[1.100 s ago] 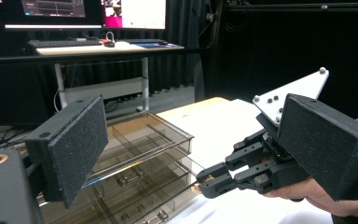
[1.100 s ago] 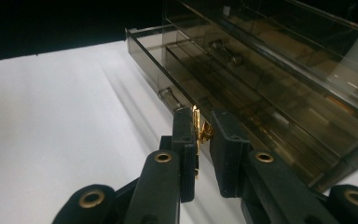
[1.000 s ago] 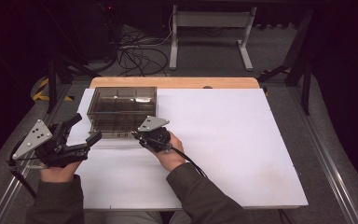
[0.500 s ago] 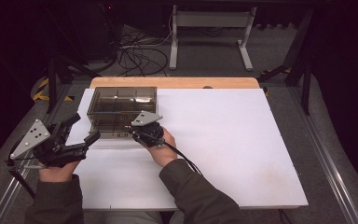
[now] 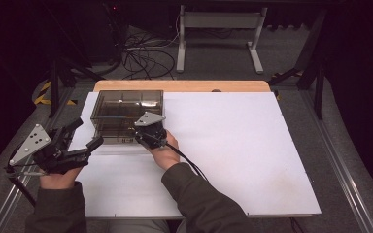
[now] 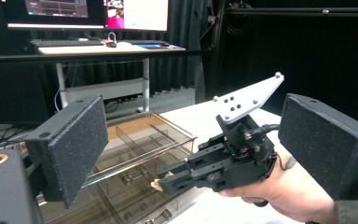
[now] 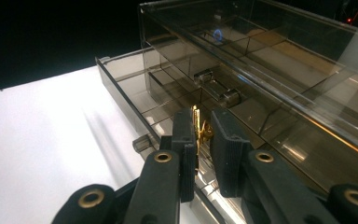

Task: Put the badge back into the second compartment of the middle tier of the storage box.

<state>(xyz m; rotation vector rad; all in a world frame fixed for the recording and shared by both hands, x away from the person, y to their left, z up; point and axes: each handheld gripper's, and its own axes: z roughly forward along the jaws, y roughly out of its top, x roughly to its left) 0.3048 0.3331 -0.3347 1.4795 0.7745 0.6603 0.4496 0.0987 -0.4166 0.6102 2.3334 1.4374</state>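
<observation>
Small gold-coloured piece [image 7: 200, 128], too small to name, pinched between the nearly closed jaws of the right gripper [image 7: 199, 140], hanging just over the pulled-out drawer [image 7: 121, 95] of a smoky clear organizer box [image 5: 126, 109] at the table's [image 5: 252, 160] far left. Silvery cylindrical parts [image 7: 216, 86] already lying in a drawer compartment farther in. Probably a placing step: dropping the piece into a compartment. Next: lowering over the chosen cell, clear of the dividers, then easing the jaws apart. Left gripper [image 5: 75, 141] idle beside the box, jaws wide open, holding nothing.
</observation>
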